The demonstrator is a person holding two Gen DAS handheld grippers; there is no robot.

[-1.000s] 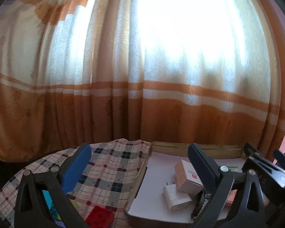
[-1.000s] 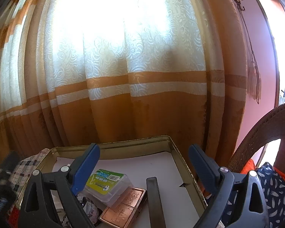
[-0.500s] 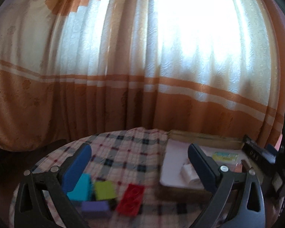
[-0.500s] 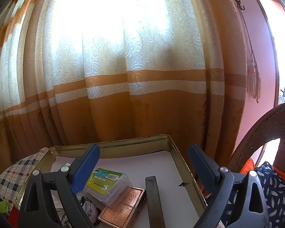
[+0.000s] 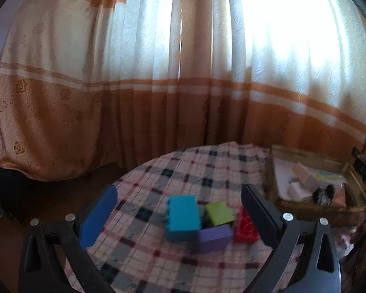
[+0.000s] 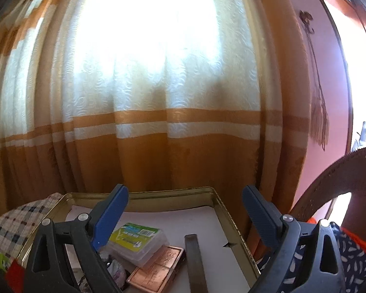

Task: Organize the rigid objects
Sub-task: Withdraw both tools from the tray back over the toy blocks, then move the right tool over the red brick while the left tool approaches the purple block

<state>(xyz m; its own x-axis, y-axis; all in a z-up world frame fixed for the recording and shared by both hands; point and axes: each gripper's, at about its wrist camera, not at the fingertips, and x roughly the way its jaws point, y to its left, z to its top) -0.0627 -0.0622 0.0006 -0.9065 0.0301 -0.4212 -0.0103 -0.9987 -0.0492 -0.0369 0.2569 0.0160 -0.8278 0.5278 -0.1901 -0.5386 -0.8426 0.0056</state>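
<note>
My left hand-held gripper (image 5: 180,216) is spread wide, nothing in it, and it's the nearer one to the blocks. The teal block (image 5: 183,217) lies straight ahead btwn my fingers on the checked tabletop (image 5: 158,178), long axis running away from me. Green block (image 5: 219,212), purple block (image 5: 213,238) and red block (image 5: 245,228) crowd its right side, touching. Tin tray (image 5: 312,211) sits further right. Right hand-held gripper (image 6: 185,217) also spread, empty, over the tray.
</note>
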